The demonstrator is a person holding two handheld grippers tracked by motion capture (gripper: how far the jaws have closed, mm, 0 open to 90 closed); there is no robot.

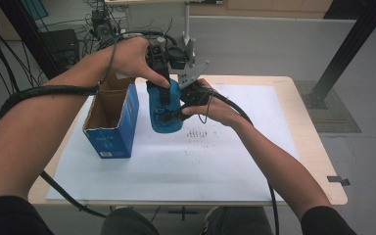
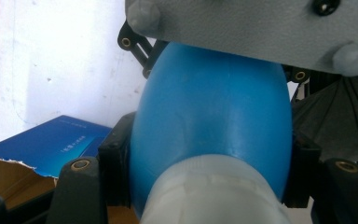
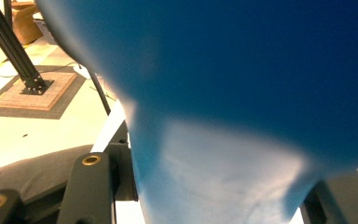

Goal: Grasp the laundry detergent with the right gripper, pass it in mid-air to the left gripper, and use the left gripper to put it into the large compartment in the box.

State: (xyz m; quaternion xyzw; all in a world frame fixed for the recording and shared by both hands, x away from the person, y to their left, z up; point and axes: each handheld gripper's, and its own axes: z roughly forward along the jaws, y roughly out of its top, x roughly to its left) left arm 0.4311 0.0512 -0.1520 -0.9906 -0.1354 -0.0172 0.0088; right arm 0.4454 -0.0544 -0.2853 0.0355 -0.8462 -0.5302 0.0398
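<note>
- Left gripper: black jaws clamped on either side of a blue bulb-shaped object, seen from the high view coming down onto it from above; in the left gripper view the jaws press both flanks of the blue object, w/ a whitish collar at its near end.
- Right gripper: jaws closed on the same blue object from its right side; in the right gripper view the blue surface sits between the two jaws, blurred at close range, paler toward the bottom.
- Blue object: held off the bench, above the white sheet, toward the sheet's far-left part and just right of the box.
- Left hand grips its tool from above; right hand holds its tool from the right. Grey three-cornered plate tops the right gripper; it also crosses the top of the left gripper view.
- Open blue cardboard box stands on the sheet near the bench's left edge, brown inside, flaps up; its blue side and torn brown flap show at lower left in the left gripper view.
- Wooden bench: pale top, sheet covers most of it.
- Cables trail from both tools along the forearms.
</note>
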